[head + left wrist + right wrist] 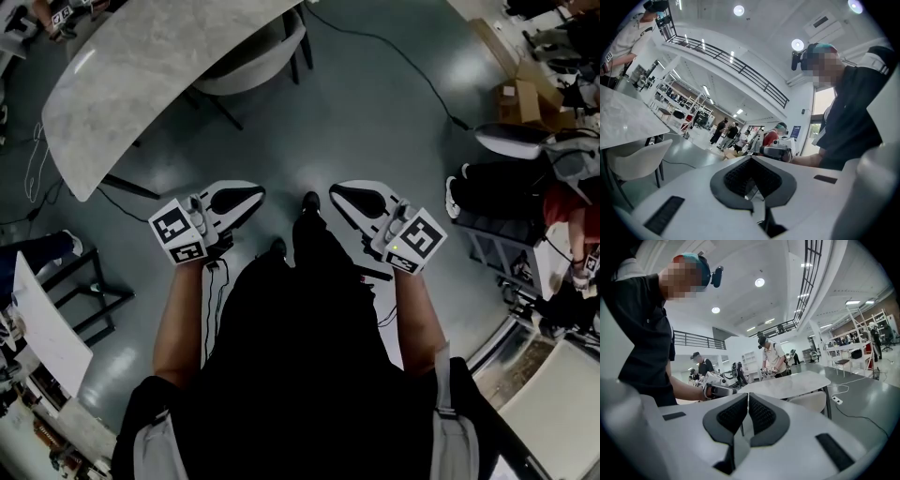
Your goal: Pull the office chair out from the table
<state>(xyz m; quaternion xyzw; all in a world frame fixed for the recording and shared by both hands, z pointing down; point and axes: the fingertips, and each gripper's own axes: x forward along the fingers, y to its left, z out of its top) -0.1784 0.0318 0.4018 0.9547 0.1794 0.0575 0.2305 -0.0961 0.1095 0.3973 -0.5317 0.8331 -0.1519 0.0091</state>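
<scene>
Showing the chair (264, 62) tucked under the far worktop (141, 75), well apart from left gripper (251, 196) and right gripper (343, 193), jaws together, empty. Shell probably stiff, smooth, fairly light; backrest rim likeliest hold.

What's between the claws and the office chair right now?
Head view: only bare floor between the left claw, right claw and the office chair tucked under the table.
</scene>
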